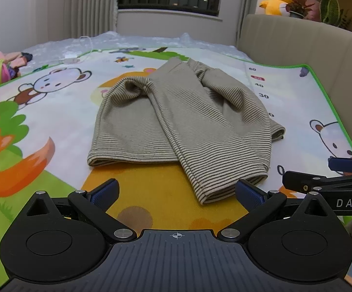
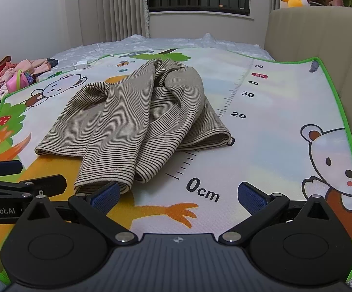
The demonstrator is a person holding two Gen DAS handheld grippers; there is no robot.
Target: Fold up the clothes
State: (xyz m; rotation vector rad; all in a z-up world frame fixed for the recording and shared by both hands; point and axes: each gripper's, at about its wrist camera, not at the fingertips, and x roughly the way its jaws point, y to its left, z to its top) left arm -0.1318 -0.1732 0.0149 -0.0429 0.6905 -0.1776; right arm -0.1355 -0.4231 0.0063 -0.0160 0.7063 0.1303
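The striped top [image 1: 176, 126] is soft ribbed knit cloth, matt, with thicker hems. It lies on a play mat [image 1: 54, 126] with a smooth, faintly sheeny printed face and a stitched green edge. The left gripper [image 1: 177, 194] is matt black plastic with bright metal pins and blue textured rubbery pads [image 1: 250, 196]; the right gripper [image 2: 178, 196] looks the same. The far headboard [image 2: 309, 34] looks like smooth padded leatherette, and the yellow toy [image 1: 275, 0] is plush.
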